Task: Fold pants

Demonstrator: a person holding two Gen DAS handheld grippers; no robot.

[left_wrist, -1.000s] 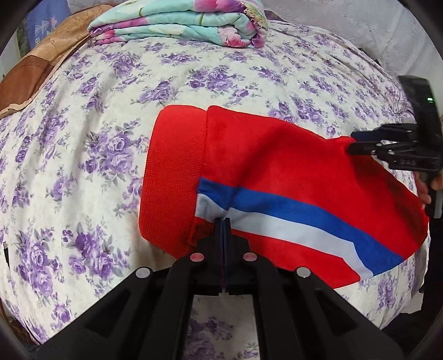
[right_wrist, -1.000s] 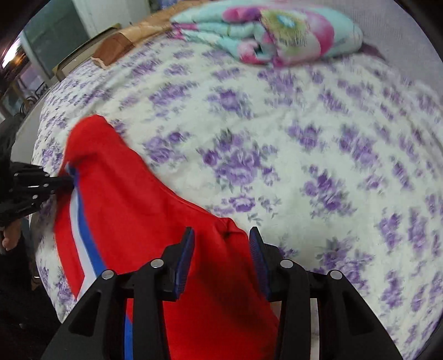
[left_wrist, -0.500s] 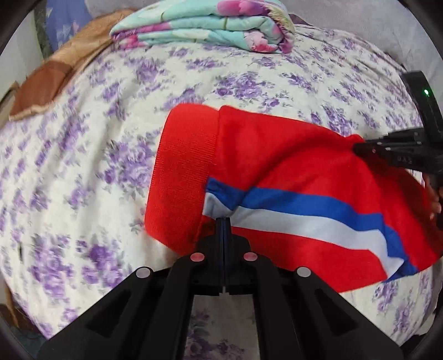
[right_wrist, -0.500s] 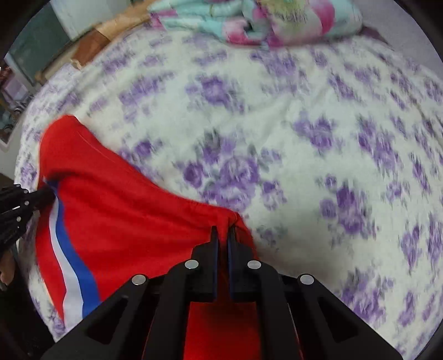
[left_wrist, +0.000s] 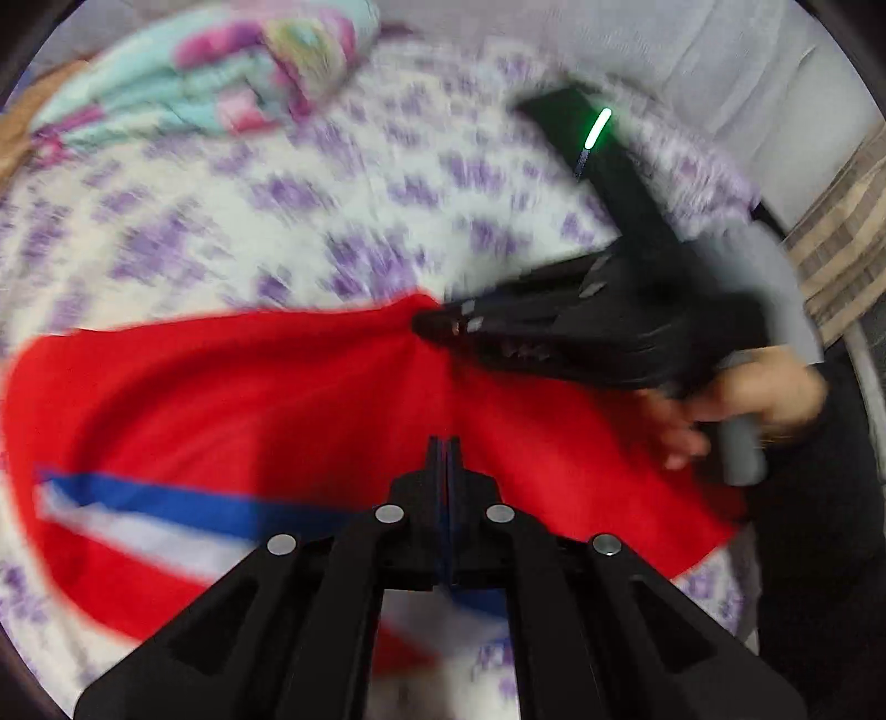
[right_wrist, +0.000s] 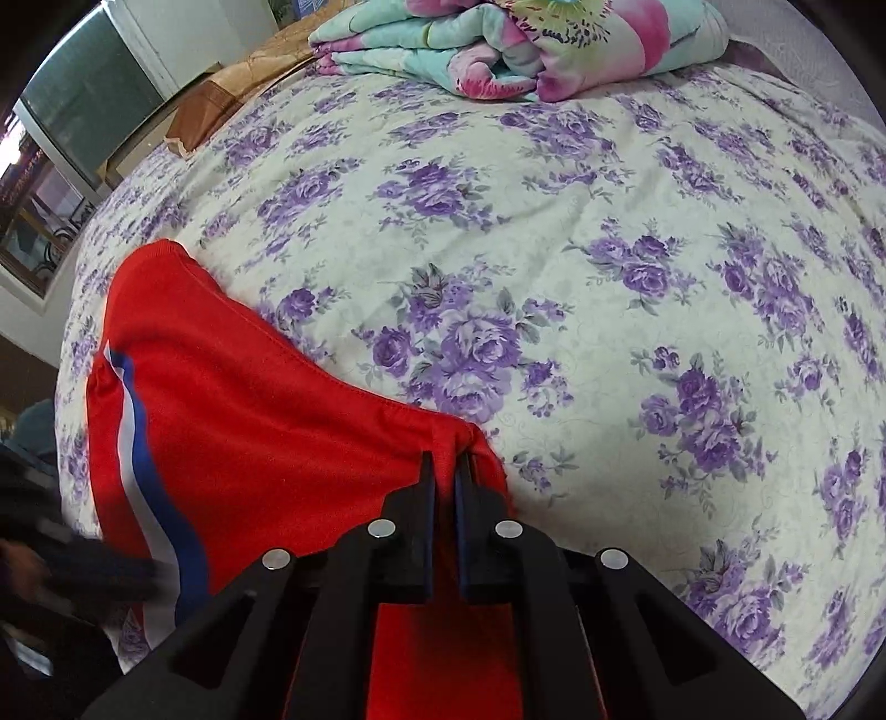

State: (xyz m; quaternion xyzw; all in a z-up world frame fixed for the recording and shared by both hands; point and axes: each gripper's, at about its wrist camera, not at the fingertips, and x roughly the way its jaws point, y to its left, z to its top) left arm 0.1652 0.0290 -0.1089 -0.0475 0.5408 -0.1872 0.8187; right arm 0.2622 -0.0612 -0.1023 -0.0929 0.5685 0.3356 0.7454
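Left gripper: bottom centre of its view, jaws clamped together on the red fabric pants with a blue-and-white side stripe, holding one edge for a fold.
Right gripper: bottom centre, jaws pinching a bunched red edge.
Pants: lower left, on the purple-flowered bed sheet.
Folded floral quilt: top, well apart.

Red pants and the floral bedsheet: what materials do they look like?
Red pants: likely a matte synthetic sports knit; fine even surface, soft drape, sewn blue-and-white side stripe. Bedsheet: probably woven cotton or a blend; matte, printed purple flowers, fine creases. Neither can be confirmed by look alone.
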